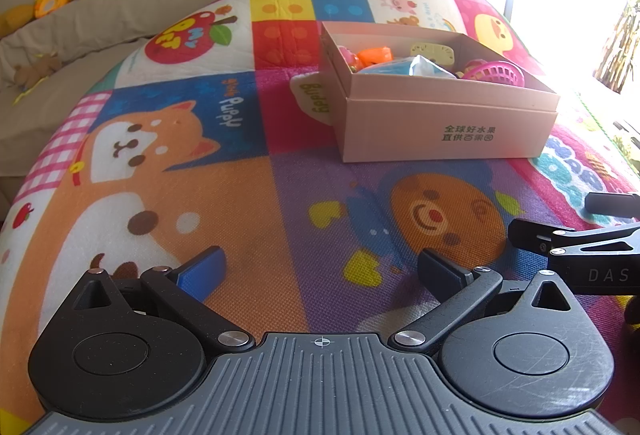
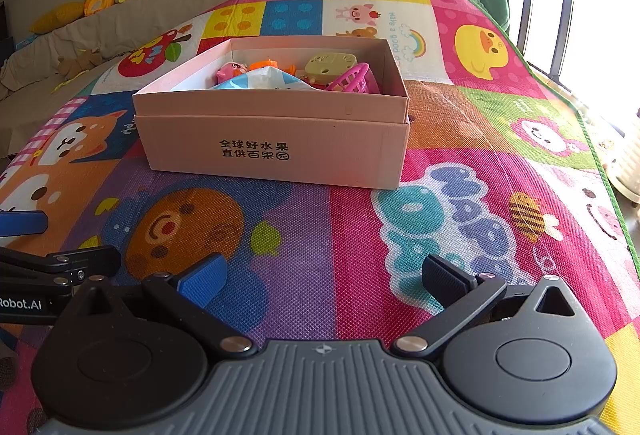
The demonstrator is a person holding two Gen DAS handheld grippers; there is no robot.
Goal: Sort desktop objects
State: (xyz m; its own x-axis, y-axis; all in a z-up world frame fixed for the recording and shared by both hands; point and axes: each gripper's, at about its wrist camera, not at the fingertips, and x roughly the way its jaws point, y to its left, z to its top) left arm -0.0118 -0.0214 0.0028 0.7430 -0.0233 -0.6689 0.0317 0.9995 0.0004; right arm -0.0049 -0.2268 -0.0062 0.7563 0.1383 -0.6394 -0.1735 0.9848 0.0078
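Black-framed and spread wide with nothing between their pads, the left gripper and right gripper hover low over the play mat, side by side. No loose item shows on the mat near either. Farther ahead sits the pink cardboard box, its long axis running crosswise, toys piled inside. It lies straight ahead of the right gripper, which looks nearer; from the left it lies ahead and rightward.

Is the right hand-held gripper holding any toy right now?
No. In the right wrist view the right hand-held gripper is open with only the play mat between its fingers, while the toys sit in the pink box.
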